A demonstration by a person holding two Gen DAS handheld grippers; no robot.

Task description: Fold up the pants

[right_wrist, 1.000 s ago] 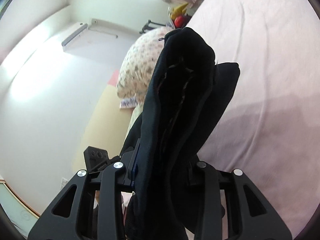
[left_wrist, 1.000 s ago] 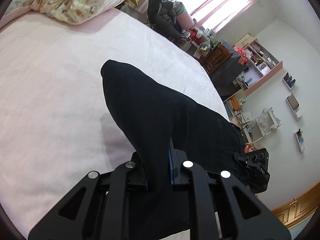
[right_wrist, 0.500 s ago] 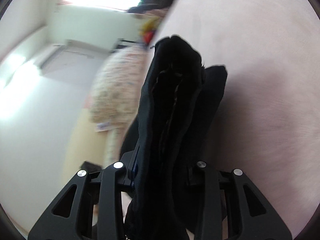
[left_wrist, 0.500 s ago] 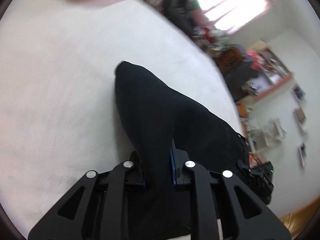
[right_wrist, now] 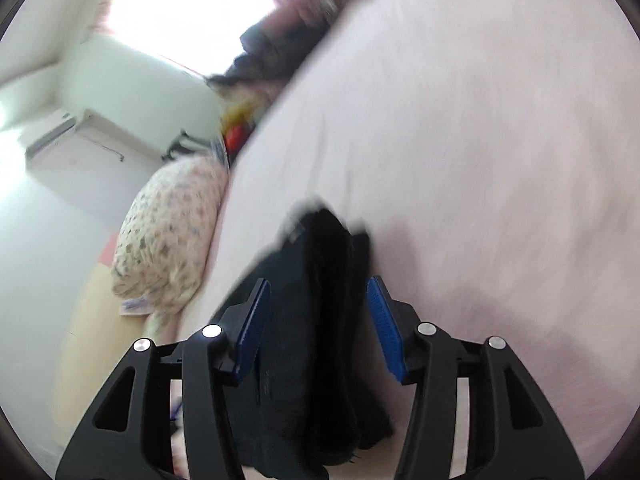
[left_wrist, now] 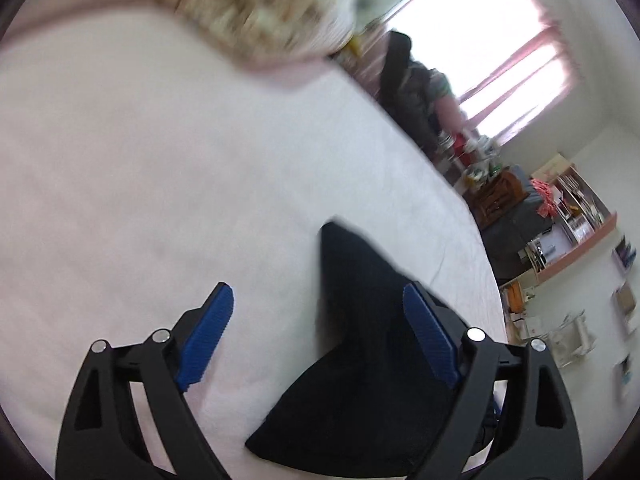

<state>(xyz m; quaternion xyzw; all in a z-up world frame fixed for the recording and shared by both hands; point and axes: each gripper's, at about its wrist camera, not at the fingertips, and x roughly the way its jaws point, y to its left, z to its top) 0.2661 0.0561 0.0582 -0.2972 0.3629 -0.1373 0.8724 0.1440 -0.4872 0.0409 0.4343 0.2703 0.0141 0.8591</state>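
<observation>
**Both grippers open over black pants on the bed**

The bed (left_wrist: 140, 168), covered in a pale pink sheet, fills most of both views. A floral quilt (left_wrist: 256, 4) is bunched at its far end in the left wrist view; in the right wrist view it shows at the left, beside the bed's edge. Past the bed stand a bright window (left_wrist: 492, 40) with pink curtains, a dark pile of clothes (left_wrist: 408, 88) and cluttered shelves (left_wrist: 572, 224). An air conditioner (right_wrist: 52, 136) hangs on the white wall.

The pants (left_wrist: 372, 368) lie on the sheet in a folded black bundle, one pointed corner reaching away from the camera. In the right wrist view they form a thick layered stack running up between the fingers.

The left gripper (left_wrist: 320, 340) is spread wide, holding nothing; the pants lie nearer its right blue pad, with bare sheet by its left one. The right gripper (right_wrist: 316, 328) is parted too, its blue pads either side of the stack. The blur hides whether the pads touch the cloth.
</observation>
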